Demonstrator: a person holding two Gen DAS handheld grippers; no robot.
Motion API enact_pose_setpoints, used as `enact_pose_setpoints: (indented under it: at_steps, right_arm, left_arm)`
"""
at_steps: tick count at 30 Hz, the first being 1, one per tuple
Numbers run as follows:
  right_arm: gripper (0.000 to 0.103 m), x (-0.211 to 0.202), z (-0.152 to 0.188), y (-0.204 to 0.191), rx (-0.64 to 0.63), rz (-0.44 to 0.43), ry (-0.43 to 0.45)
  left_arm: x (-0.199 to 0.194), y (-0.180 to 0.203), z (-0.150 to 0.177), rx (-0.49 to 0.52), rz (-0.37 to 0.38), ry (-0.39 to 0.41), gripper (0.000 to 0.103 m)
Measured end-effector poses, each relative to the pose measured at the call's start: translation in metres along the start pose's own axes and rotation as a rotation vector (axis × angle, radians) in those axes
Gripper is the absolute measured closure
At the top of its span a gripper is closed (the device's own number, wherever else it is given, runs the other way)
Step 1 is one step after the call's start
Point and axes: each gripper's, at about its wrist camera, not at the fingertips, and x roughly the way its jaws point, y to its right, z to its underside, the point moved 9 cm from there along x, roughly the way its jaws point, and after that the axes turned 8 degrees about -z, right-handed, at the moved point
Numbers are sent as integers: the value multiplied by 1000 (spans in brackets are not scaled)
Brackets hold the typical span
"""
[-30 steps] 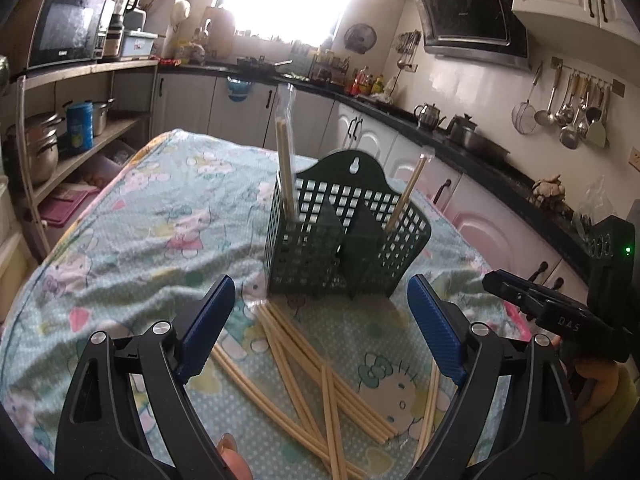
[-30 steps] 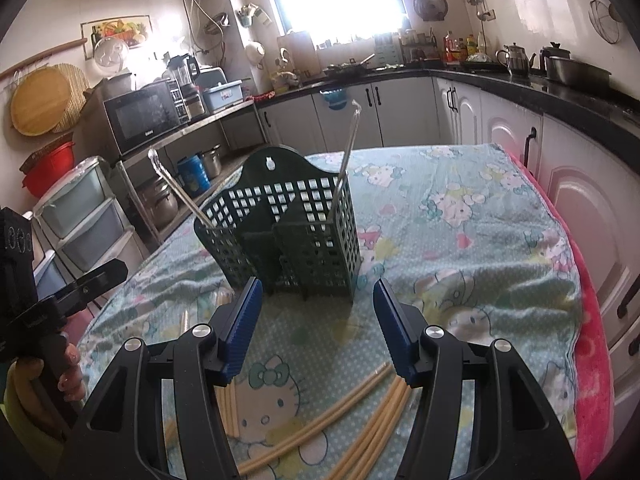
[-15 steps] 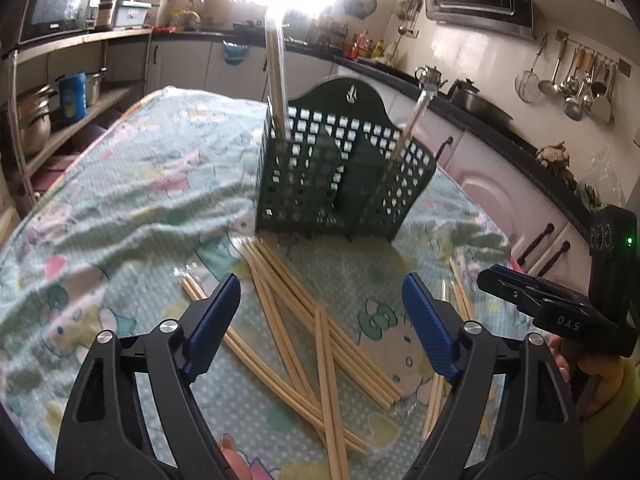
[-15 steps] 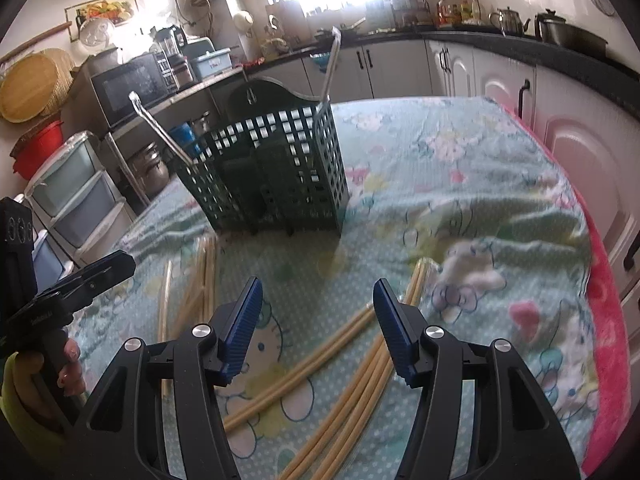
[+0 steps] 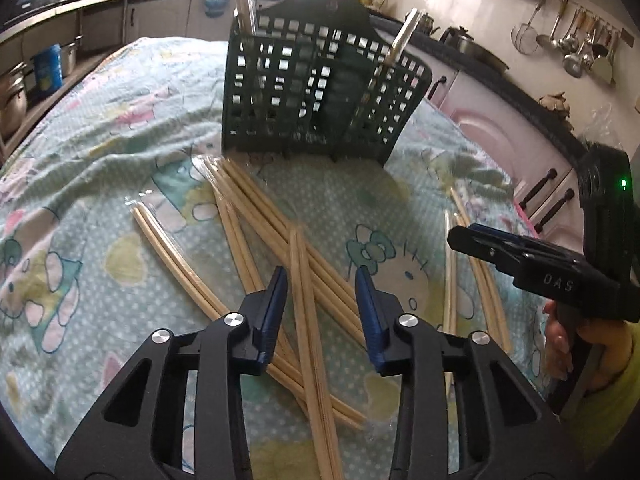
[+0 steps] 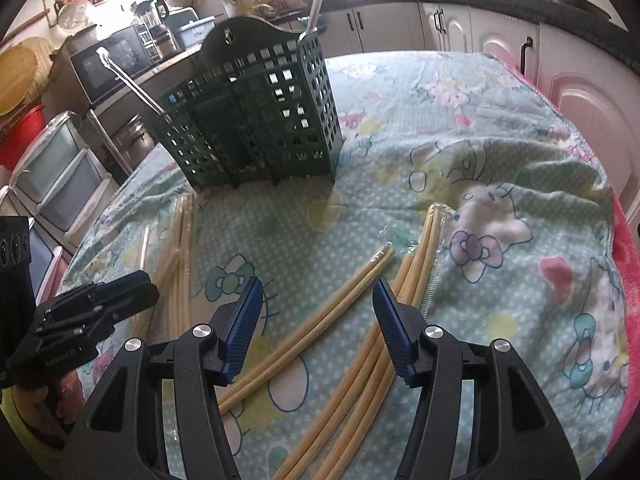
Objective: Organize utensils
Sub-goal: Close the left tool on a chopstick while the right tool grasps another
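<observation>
A dark green slotted utensil basket [image 5: 320, 92] stands on the cartoon-print tablecloth [image 5: 100, 148], with wrapped chopsticks upright in it; it also shows in the right wrist view [image 6: 256, 116]. Several pairs of wooden chopsticks [image 5: 260, 220] in clear wrap lie scattered in front of it. My left gripper [image 5: 320, 292] is low over one pair [image 5: 306, 280], its jaws partly closed on either side of it, not touching. My right gripper [image 6: 316, 304] is open above another pair [image 6: 320, 320], more pairs [image 6: 404, 292] lying beside it.
My right gripper shows at the right of the left wrist view [image 5: 540, 272]; the left one shows at the left of the right wrist view [image 6: 84, 316]. Kitchen counters, pink cabinets [image 5: 500, 132] and shelves [image 6: 52, 176] surround the table. The cloth is wrinkled at right [image 6: 540, 168].
Both grippers have moved down and forward toward the chopsticks. The left gripper's jaws have narrowed around one pair. The right gripper stays open.
</observation>
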Motion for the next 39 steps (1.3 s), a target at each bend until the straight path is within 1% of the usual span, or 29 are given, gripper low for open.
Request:
enact_pose_setpoints:
  at_steps: [6, 12, 16, 18, 22, 25, 27, 28, 30, 32, 36, 39]
  right_arm:
    - [49, 15, -2, 5, 34, 6, -51]
    - [49, 26, -9, 9, 63, 14, -71]
    - [49, 34, -18, 13, 79, 16, -79]
    - [54, 38, -24, 15, 81, 21, -81]
    - [63, 47, -32, 19, 73, 45, -94]
    - [72, 53, -37, 22, 47, 72, -105]
    - [82, 56, -40, 24, 22, 97, -110]
    - [85, 57, -42, 25, 16, 98, -111]
    - [88, 59, -44, 26, 20, 86, -114]
    - [90, 57, -49, 27, 30, 49, -113]
    - [91, 46, -61, 25, 53, -26, -69]
    - [91, 32, -68, 15, 37, -81, -30]
  left_arm:
    - [14, -6, 2, -3, -24, -51, 79]
    - [21, -8, -2, 2, -36, -66, 80]
    - [23, -9, -6, 2, -45, -72, 85]
    - [24, -11, -9, -3, -54, -74, 88]
    - [27, -15, -13, -17, -69, -83, 90]
    - [28, -17, -15, -18, -77, -88, 92]
    - [28, -17, -17, -18, -81, -91, 93]
    - [28, -17, -17, -19, -82, -91, 93]
    - [28, -18, -18, -20, -83, -93, 95]
    - [25, -18, -20, -20, -85, -90, 96]
    - [21, -17, -25, -21, -79, -82, 98]
    - [12, -15, -32, -21, -72, -60, 98]
